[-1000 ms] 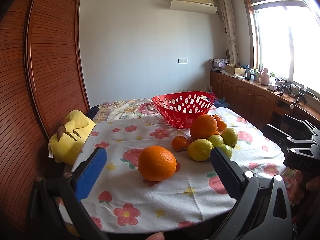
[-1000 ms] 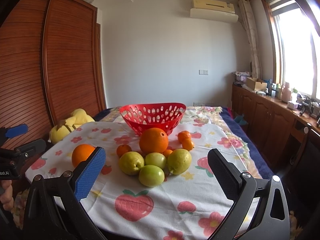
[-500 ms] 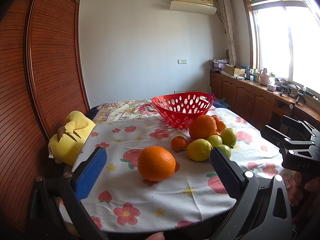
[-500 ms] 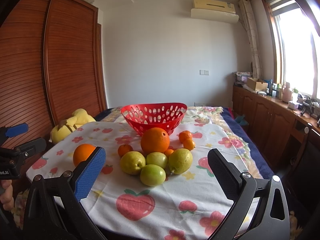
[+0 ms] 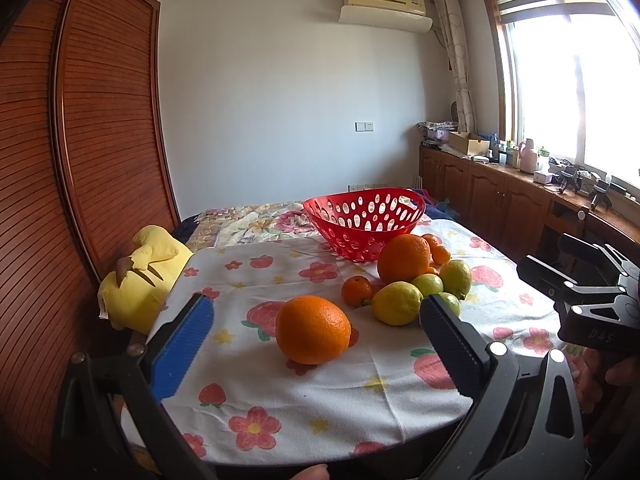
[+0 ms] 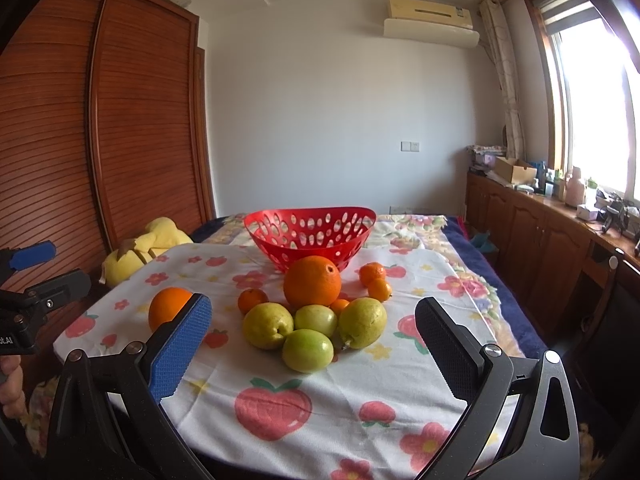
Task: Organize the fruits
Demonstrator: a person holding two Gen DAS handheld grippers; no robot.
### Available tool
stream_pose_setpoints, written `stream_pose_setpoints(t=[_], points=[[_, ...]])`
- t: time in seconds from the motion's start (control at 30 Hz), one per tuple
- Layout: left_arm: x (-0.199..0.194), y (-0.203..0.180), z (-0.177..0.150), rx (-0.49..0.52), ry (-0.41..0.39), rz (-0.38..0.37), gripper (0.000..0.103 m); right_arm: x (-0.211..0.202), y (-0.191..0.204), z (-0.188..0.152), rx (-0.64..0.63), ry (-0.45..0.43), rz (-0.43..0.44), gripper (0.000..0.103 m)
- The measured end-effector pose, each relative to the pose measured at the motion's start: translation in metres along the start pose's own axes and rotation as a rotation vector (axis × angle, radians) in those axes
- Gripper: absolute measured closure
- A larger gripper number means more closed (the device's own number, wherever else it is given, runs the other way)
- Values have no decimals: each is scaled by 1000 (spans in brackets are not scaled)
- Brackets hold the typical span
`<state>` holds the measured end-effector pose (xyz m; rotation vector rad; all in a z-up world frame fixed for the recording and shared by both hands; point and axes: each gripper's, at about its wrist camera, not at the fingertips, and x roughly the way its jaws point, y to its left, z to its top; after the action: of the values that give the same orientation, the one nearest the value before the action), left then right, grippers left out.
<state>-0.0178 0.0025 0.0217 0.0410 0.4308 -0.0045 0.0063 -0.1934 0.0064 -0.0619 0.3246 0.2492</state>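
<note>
Both grippers hover at near edge of table w/ floral cloth (image 6: 280, 408), nothing held. Left gripper (image 5: 316, 344) jaws spread wide, lone orange (image 5: 313, 329) lying on cloth framed btwn them. Right gripper (image 6: 312, 344) also spread, facing fruit pile (image 6: 314, 320): big orange, pears, green apples, small tangerines bunched together. Red basket (image 6: 310, 232) sits just behind pile. Yellow plush (image 5: 140, 280) at left table edge

Yellow plush toy (image 5: 144, 276) lies off the table's left edge, against the brown slatted wardrobe (image 5: 76, 160). Floral tablecloth (image 6: 280, 400) covers the table. Air conditioner (image 6: 430, 20) hangs high on the white back wall. Wooden cabinets (image 6: 532, 236) with clutter run under the window (image 5: 572, 92), right side.
</note>
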Motion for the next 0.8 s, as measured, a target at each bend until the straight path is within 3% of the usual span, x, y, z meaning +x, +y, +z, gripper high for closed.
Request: stream_pose_setpoints(t=[0.43, 0.8], points=[[10, 3, -8, -8, 34, -8, 0, 7, 4, -7, -1, 19, 14, 0], [46, 13, -30, -40, 124, -24, 0, 34, 8, -26, -22, 99, 53, 0]])
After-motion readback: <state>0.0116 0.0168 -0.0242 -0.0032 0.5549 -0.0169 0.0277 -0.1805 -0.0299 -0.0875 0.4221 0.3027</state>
